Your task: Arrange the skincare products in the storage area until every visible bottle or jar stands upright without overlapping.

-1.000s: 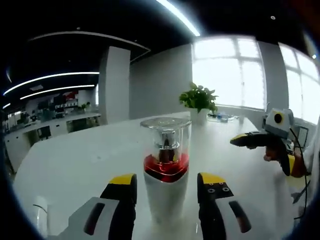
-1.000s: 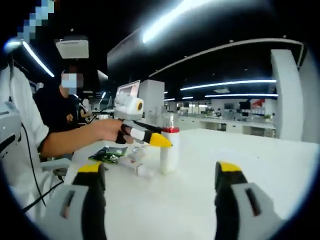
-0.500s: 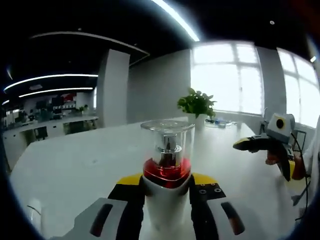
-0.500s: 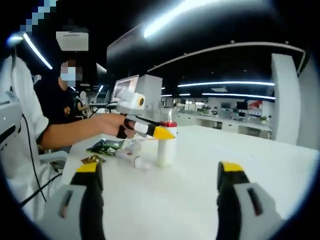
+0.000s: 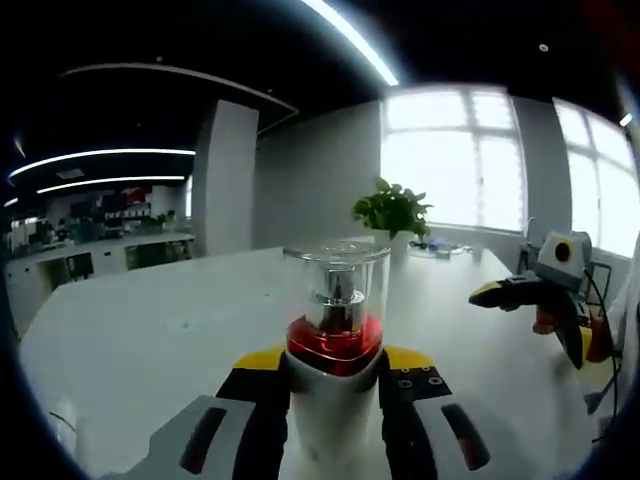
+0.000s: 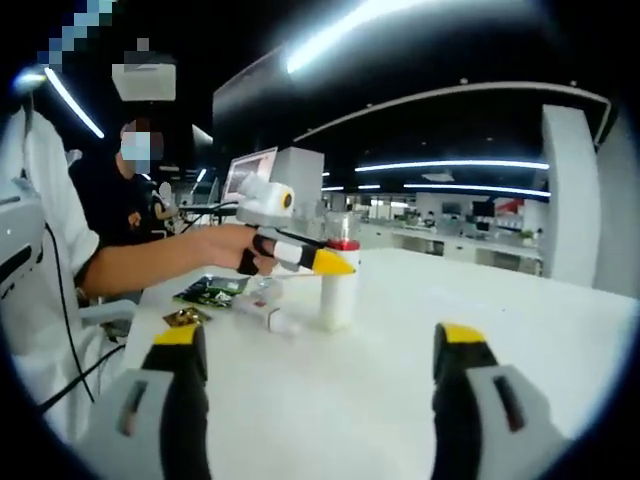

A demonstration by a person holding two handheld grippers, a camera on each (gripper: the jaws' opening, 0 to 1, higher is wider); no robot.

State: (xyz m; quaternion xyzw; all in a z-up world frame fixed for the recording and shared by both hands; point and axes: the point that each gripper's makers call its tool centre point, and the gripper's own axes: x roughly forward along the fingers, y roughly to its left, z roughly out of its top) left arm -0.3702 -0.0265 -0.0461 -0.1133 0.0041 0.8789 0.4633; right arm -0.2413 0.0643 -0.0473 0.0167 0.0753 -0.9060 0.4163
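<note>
Left gripper view, left to right: white table (image 5: pixel 130 350) runs from 9 o'clock across; at 6 o'clock the left gripper (image 5: pixel 333 375) is clamped on the pump bottle (image 5: pixel 333 400), yellow-tipped jaws pressed to both sides of its white body. The bottle stands upright, clear cap on top, red band under it. A potted plant (image 5: pixel 392 210) sits behind at about 1 o'clock, far end of the table. At 3 o'clock the right gripper (image 5: pixel 505 292) hovers over the table, well apart from the bottle.

Right gripper view, left to right: a person's hand (image 6: pixel 222 250) at 9 o'clock holds the left gripper, which reaches the same bottle near centre. A small tube (image 6: pixel 262 316) lies on its side just left of the bottle's base; a green packet (image 6: pixel 212 292) lies flat beyond it at 9 o'clock. The right gripper's own jaws at 6 o'clock stand wide apart, holding nothing.

Judgement: the step is placing or shifting the bottle upright. To do it well, keep the grip on the lower body, hold it vertical, set the base flat, well clear of the lying tube, and only then release. The tube probably needs standing next.

Contents: the clear cap shows a silver pump head inside; what the white body holds can't be told.
</note>
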